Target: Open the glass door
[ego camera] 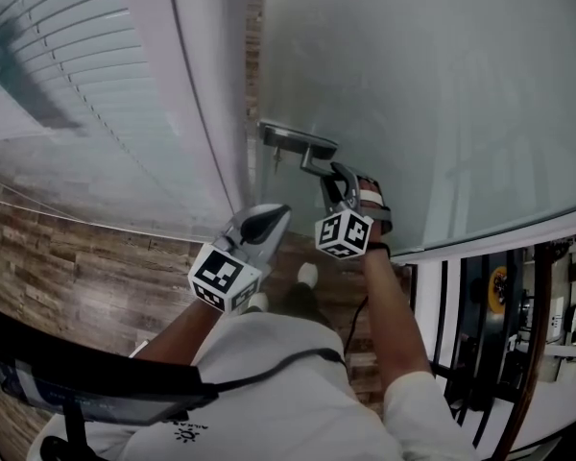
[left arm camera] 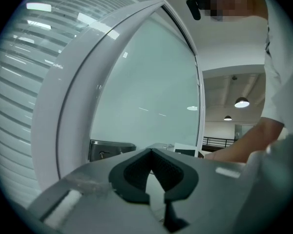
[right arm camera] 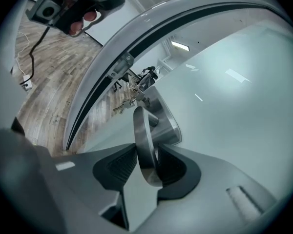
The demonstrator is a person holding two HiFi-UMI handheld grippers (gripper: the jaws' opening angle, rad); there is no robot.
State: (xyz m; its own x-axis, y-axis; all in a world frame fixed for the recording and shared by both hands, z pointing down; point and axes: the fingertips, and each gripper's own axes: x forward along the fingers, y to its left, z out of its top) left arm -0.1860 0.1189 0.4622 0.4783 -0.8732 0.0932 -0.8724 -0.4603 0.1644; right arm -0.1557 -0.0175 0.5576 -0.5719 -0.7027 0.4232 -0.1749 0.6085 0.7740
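The frosted glass door (ego camera: pixel 413 84) fills the upper right of the head view, with a narrow gap between its edge and the white frame (ego camera: pixel 206 94). Its metal lever handle (ego camera: pixel 312 157) sticks out from a lock plate (left arm camera: pixel 110 149). My right gripper (ego camera: pixel 338 173) is shut on that lever, and in the right gripper view the handle (right arm camera: pixel 144 140) stands between both pads. Keys (right arm camera: pixel 129 99) hang from the lock behind it. My left gripper (ego camera: pixel 274 214) hovers just left of the handle, level, touching nothing. In its own view the left gripper (left arm camera: pixel 151 152) has its tips together with nothing between them.
White slatted blinds (ego camera: pixel 67 75) cover the panel left of the frame. Wood floor (ego camera: pixel 86 267) lies below. Through the opening at the lower right, dark railings and equipment (ego camera: pixel 499 305) show. My own legs and shoes (ego camera: pixel 307 277) stand close to the door.
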